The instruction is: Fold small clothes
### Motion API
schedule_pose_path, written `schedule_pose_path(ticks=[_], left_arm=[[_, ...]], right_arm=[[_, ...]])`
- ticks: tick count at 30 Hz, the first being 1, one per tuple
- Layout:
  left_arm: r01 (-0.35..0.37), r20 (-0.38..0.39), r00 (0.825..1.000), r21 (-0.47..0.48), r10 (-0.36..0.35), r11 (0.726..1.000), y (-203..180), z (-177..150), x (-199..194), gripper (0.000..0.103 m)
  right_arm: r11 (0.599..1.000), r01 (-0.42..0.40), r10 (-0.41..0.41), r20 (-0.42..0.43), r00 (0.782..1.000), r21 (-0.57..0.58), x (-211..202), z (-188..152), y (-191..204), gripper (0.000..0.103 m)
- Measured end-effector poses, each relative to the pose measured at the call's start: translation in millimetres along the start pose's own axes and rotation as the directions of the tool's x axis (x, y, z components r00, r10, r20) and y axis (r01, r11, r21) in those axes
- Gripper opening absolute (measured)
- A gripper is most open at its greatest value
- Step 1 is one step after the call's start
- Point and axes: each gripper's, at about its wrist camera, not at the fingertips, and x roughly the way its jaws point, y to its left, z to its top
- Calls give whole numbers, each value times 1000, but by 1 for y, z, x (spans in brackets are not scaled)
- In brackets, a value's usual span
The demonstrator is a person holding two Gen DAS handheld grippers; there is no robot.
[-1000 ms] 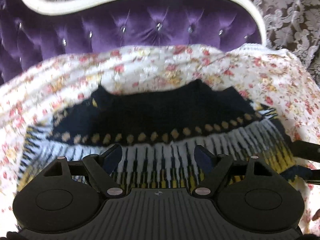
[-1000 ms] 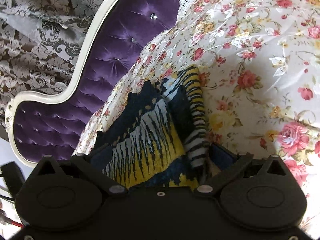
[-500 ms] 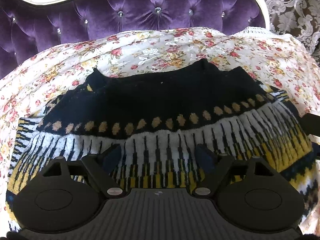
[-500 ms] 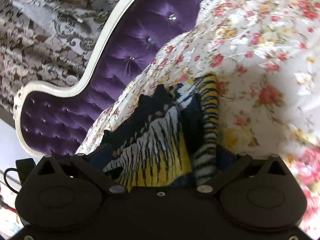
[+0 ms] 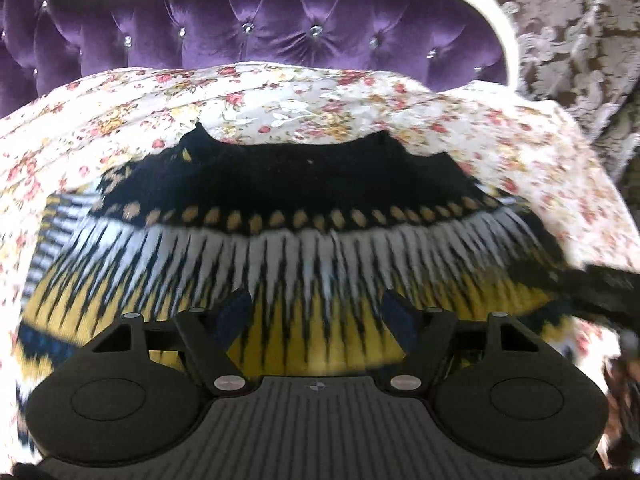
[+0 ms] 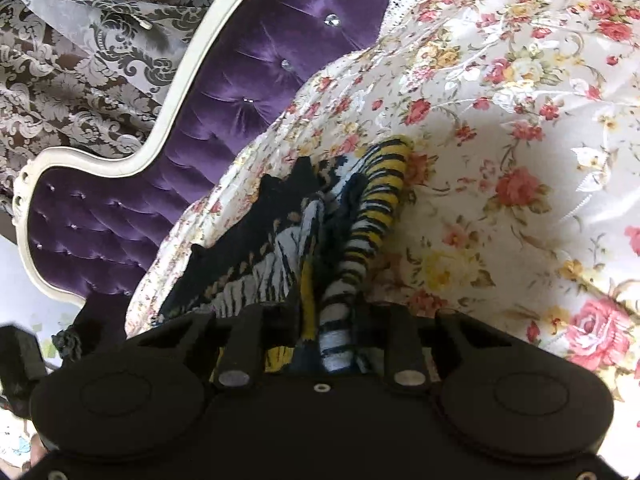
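A small knitted sweater [image 5: 304, 208], black at the top with tan dots, white and yellow zigzag bands, lies spread on the floral bedspread [image 5: 280, 92]. My left gripper [image 5: 320, 312] is open, its blue-padded fingers hovering over the yellow band. In the right wrist view the sweater [image 6: 280, 240] is bunched, and my right gripper [image 6: 320, 332] is shut on its striped edge [image 6: 360, 248].
A purple tufted headboard [image 5: 260, 36] with a white frame [image 6: 132, 160] stands behind the bed. Patterned brown and silver curtains [image 6: 80, 40] hang beyond it. A dark object [image 5: 600, 284] reaches in at the right edge of the left wrist view.
My right gripper has closed on the sweater's striped edge and bunched it. The left gripper has moved in over the sweater, more of the yellow band showing.
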Motion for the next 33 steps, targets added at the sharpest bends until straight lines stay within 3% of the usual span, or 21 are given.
schedule_pose_path(ticks=[4,5,6,8,13,16,18,19,22,26,33], left_arm=[[4,-6,1000,19,-3,1000,-2,-28,-16,71],[0,-10,1000,22,0,1000,-2,-35,-16,71],[-8,-14,1000,24,8,1000,-2,-41,-15,71],[-21,-23,1000,31,21,999,-1,-52,-12,71],[-61,14,998,92,60,994,-8,-64,-6,71],[-58,37,998,75,55,996,-8,-65,-6,72],[-44,49,998,53,41,998,-4,-66,-8,71],[-31,57,998,36,29,999,-1,-66,-11,71],[-11,72,997,-20,12,1000,11,-69,-23,71],[-45,129,990,-47,51,998,33,-78,-51,71],[-102,160,981,-57,110,993,83,-90,-86,72]], right_arm=[[1000,-12,12,-18,1000,7,-2,0,-1,38],[1000,-17,17,-23,1000,16,-3,0,-2,45],[999,-23,24,-24,999,28,-3,1,-3,60],[997,-53,55,-33,998,54,-3,1,-5,80],[999,-44,44,-39,998,8,2,-1,4,81],[999,-33,31,-43,999,-31,5,-2,8,73],[998,17,-20,-45,999,-68,8,-4,12,41],[996,41,-45,-46,998,-82,9,-5,12,36],[995,46,-48,-31,998,-87,7,-6,13,34],[991,62,-61,11,998,-118,-5,-8,24,33],[978,88,-77,64,995,-187,-10,-11,77,32]])
